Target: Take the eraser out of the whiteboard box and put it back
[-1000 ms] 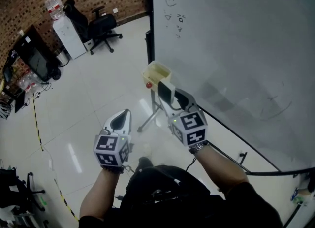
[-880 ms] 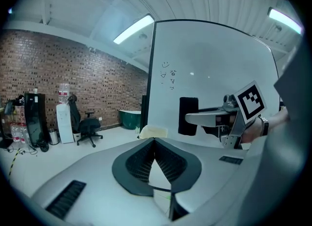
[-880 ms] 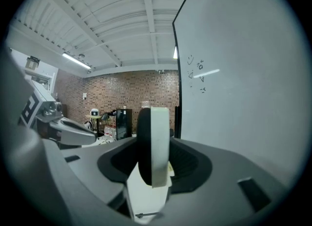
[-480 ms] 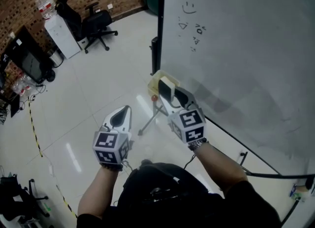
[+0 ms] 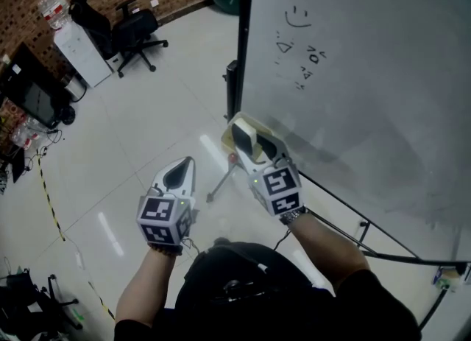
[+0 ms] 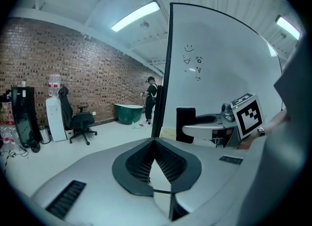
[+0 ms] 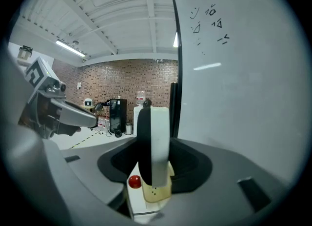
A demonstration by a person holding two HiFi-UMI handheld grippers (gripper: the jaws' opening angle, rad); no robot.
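Eraser (image 5: 244, 139) hides most of the whiteboard box (image 5: 227, 141).

Head view downward — gripper views face whiteboard (image 5: 368, 74).

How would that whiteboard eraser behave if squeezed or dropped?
Probably light and stiff: the eraser shows no bend in the right claw. Its dark pad face likely resists slipping. Being flat, it should not roll.

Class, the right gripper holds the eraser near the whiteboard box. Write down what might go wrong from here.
1. The eraser stands upright in the right gripper, and the box looks narrow: it may catch the rim and fall to the floor.
2. The whiteboard is close beside the gripper: a bump might shake board and box.
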